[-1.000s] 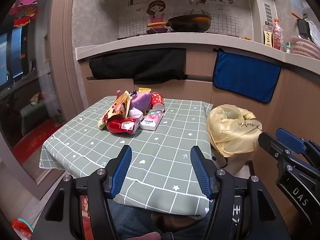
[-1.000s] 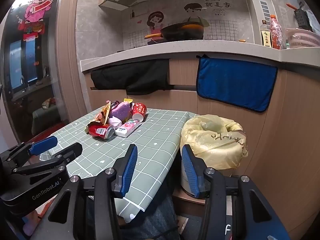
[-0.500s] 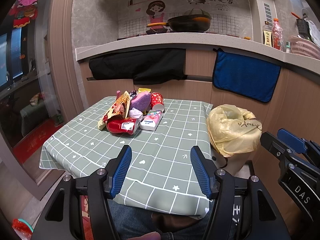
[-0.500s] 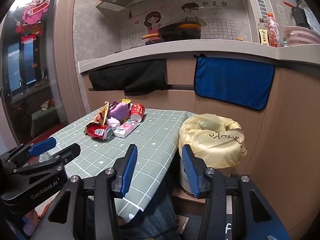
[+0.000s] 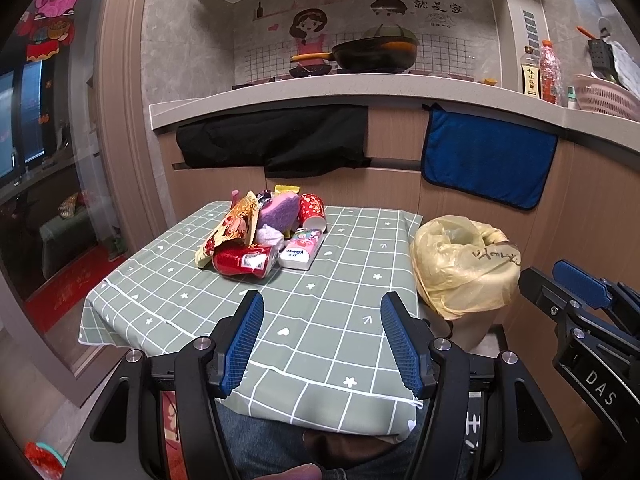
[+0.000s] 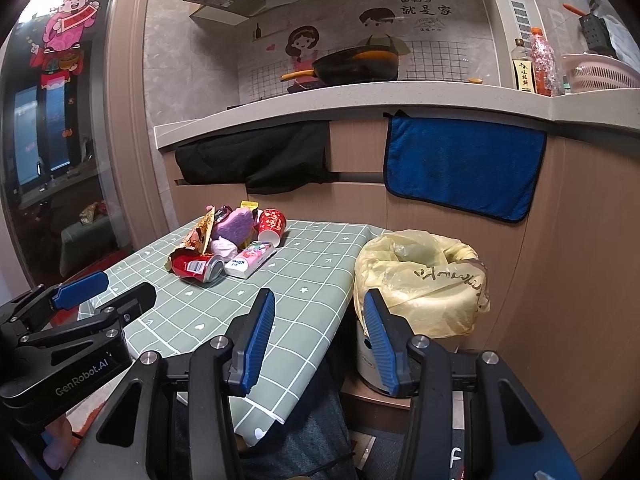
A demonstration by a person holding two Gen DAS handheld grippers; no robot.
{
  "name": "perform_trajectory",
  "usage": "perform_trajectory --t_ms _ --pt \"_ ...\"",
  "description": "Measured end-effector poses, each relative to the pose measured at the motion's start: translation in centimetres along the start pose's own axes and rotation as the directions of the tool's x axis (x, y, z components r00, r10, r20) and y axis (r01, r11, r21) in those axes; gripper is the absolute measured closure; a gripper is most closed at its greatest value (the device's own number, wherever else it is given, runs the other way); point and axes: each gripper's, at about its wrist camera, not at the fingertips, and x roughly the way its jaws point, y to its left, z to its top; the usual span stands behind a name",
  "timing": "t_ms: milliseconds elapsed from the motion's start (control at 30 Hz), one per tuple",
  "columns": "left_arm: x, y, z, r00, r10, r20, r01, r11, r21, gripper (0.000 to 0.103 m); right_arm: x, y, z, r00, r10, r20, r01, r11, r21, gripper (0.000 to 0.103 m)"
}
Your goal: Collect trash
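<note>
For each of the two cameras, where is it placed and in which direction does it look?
Left wrist: sits on the left gripper, looking forward and slightly down over the green checked table at the trash pile; its open fingers, the right gripper and a jeans-clad lap show.
Right wrist: sits on the right gripper, aimed between the table edge and the yellow-lined bin; its open fingers and the left gripper show.
Shared: table, trash pile, bin, blue towel, wok.
</note>
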Motion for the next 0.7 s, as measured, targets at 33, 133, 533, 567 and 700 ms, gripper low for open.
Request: perform_trajectory --t_ms 33,133,533,567,700 --pt "-0.02 0.00 0.04 1.000 0.000 0.000 0.000 1.000 0.000 0.042 -0.02 -0.04 0.04 1.000 -0.001 0.001 0.001 1.000 0.001 0.059" --pt "-0.05 0.01 0.06 1.000 0.000 0.001 0.000 1.000 0.000 0.042 -0.17 -0.11 0.09 1.000 -0.006 0.004 0.006 1.000 0.001 0.059" --pt "-0.06 0.05 0.16 1.000 0.000 0.003 0.000 1.000 0.000 0.042 -0.21 -0.23 0.10 1.000 -0.006 0.005 0.006 1.000 0.003 0.059" --pt "-0.05 0.05 0.15 1.000 0.000 0.003 0.000 1.000 0.000 0.042 -0.23 -0.23 0.12 1.000 -0.006 0.005 0.006 1.000 0.003 0.059" --pt "-0.05 0.03 0.14 1.000 0.000 0.003 0.000 1.000 0.000 0.042 -0.28 -0.27 0.21 1.000 -0.006 0.004 0.006 1.000 0.005 0.059"
